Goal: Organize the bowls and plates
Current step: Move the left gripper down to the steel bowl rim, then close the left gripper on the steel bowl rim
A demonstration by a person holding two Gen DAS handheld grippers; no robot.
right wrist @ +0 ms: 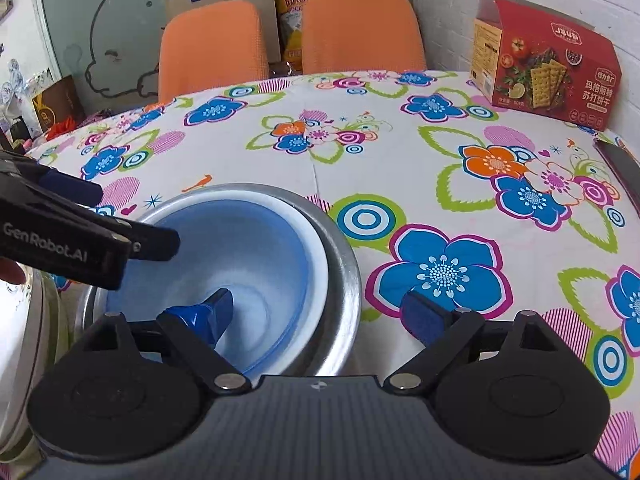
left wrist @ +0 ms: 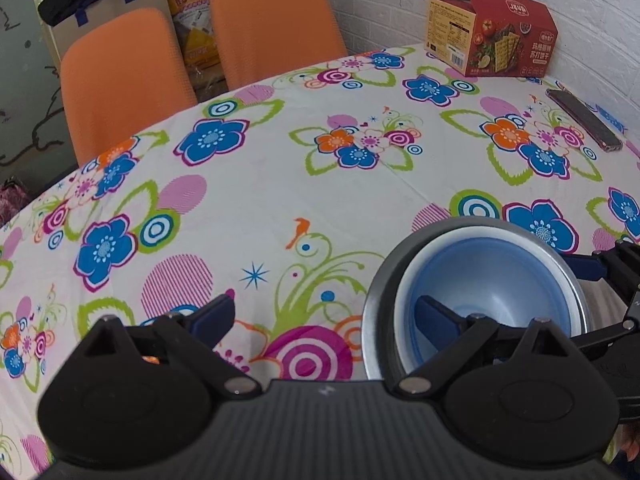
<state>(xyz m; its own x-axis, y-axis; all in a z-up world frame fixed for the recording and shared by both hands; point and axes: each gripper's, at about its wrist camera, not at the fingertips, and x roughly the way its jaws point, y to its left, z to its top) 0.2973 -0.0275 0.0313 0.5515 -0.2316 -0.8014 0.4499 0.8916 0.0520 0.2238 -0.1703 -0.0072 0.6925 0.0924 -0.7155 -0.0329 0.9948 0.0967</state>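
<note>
**Right now: bowls nested, both grippers spread wide over them**

Right now I have both tools hanging over the same stack near my edge of the table. A blue bowl (right wrist: 224,264) sits inside a white bowl (right wrist: 320,256), whose rim shows as a pale band around it, and both sit inside a wider metal bowl (right wrist: 344,276) that rests on the flowered tablecloth (right wrist: 360,168).

My left gripper (left wrist: 326,318) is spread wide and grips nothing. Its left-hand finger hangs over the bare cloth, while the other blue pad reaches over the metal rim into the blue bowl (whether it touches the inner wall I cannot tell). From the right wrist camera I see that same tool coming in from the left, over the near-left part of the stack.

My right gripper (right wrist: 316,314) is also wide apart and holds nothing. One finger dips into the blue bowl near its bottom, and the other sits outside the metal rim, above a blue flower on the cloth, so the jaws straddle the right wall of the stack.

At the far right corner a red cracker box (right wrist: 544,64) stands against the white brick wall, and a dark phone (left wrist: 584,120) lies flat on the cloth just in front of it. Two orange chairs (right wrist: 212,48) stand along the far side of the table.
</note>
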